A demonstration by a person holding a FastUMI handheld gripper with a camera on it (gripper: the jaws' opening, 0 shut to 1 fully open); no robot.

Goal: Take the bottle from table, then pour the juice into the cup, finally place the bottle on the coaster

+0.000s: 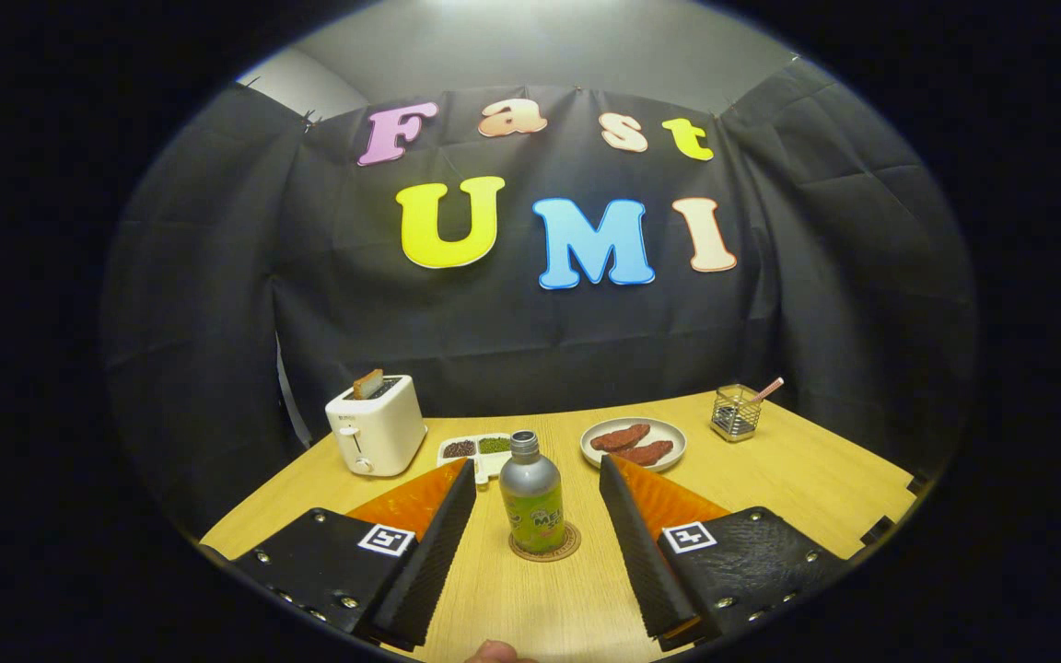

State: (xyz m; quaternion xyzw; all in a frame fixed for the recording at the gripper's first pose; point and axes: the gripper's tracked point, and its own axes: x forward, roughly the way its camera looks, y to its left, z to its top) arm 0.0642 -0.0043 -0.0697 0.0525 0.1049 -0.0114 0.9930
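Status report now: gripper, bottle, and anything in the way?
Gripper open, fingers either side of the bottle, not touching. Bottle upright on the coaster, cap on. Nothing between fingers and bottle.

One bottle (531,495) stands on one round coaster (545,551). One white toaster (375,424) holds one slice of toast (367,383). One divided white tray (476,452) carries two visible fillings, one dark, one green. One plate (633,442) bears two reddish sausages (633,444). One wire holder (735,412) contains one straw (768,389). One wooden tabletop (798,479) carries them all. The gripper (537,481) has two fingers (434,543), spread apart either side of the bottle, touching nothing.
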